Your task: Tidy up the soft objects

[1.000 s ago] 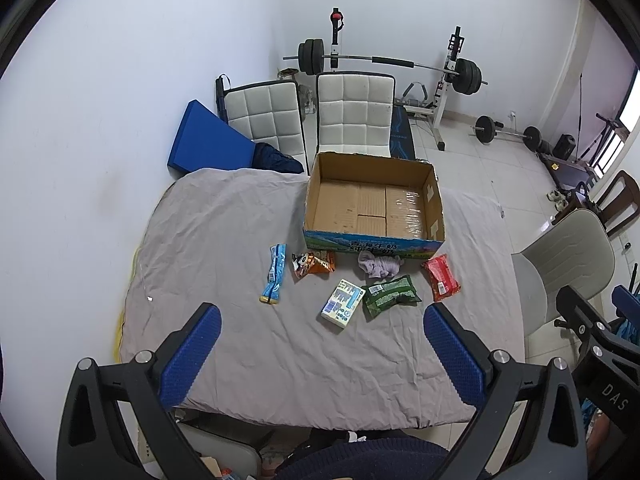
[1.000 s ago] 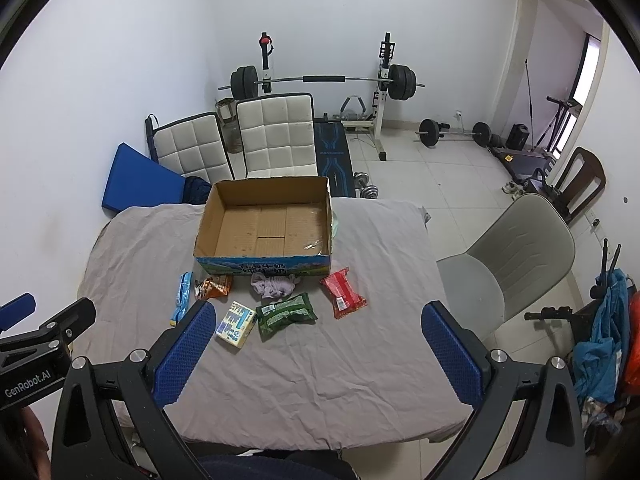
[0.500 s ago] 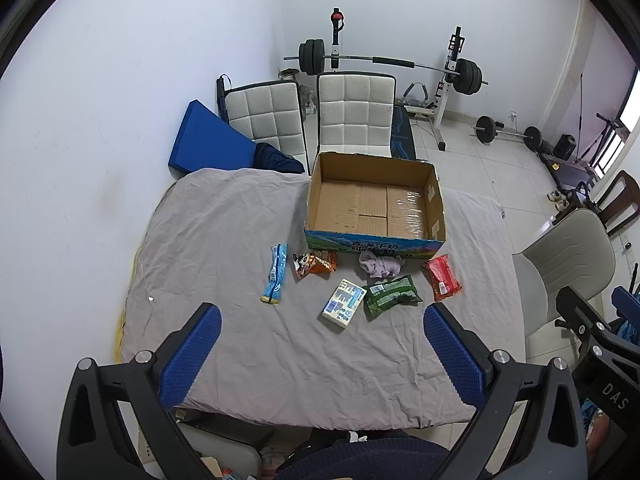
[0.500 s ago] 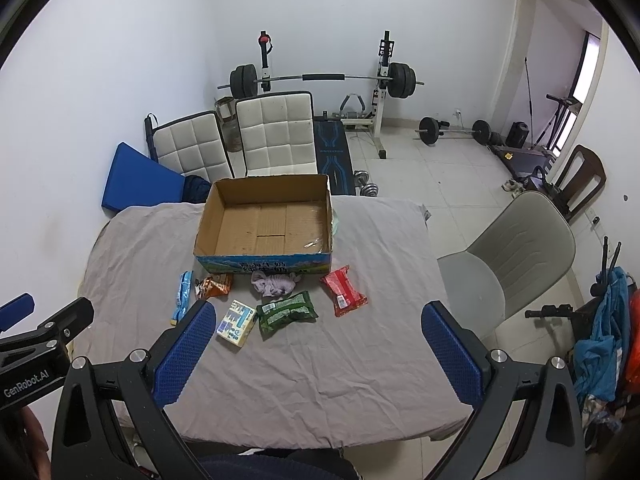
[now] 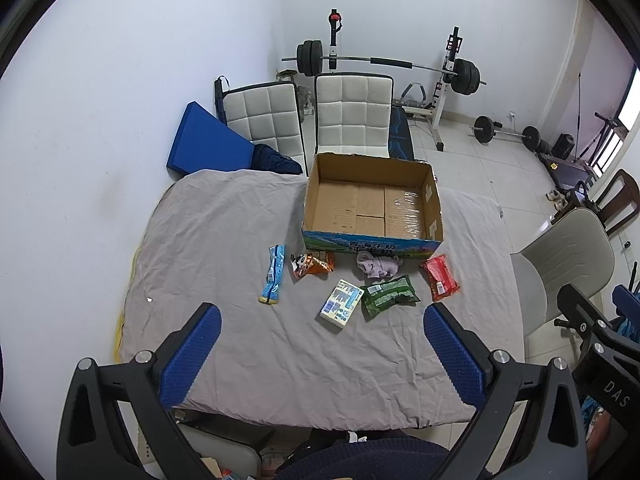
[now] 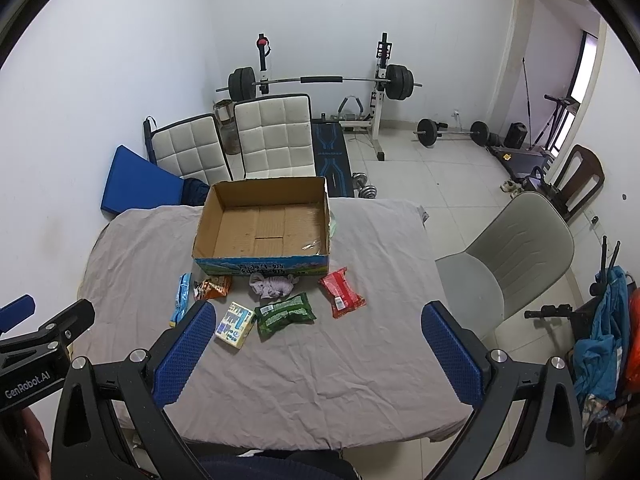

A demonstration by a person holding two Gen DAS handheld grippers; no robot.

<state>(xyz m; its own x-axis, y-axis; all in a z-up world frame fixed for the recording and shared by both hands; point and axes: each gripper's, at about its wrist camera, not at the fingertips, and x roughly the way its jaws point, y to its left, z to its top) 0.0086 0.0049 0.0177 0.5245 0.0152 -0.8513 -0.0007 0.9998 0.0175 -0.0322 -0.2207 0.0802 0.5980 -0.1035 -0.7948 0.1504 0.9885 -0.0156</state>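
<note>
Nothing is sorted yet: the cardboard box (image 5: pixel 372 208) sits empty, with six soft items (packets and a crumpled cloth (image 5: pixel 376 266)) lying on the surface (image 5: pixel 224 240). Left gripper (image 5: pixel 320 344) and right gripper (image 6: pixel 316 344) hover spread wide, holding nothing.

six soft items (image 5: pixel 387 299) lie before the box (image 5: pixel 372 240) on the table (image 5: pixel 224 240)

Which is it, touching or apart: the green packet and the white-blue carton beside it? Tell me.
Cannot tell. In both wrist views the green packet and the white-blue carton lie edge to edge on the grey sheet, showing neither plain gap nor overlap.
</note>
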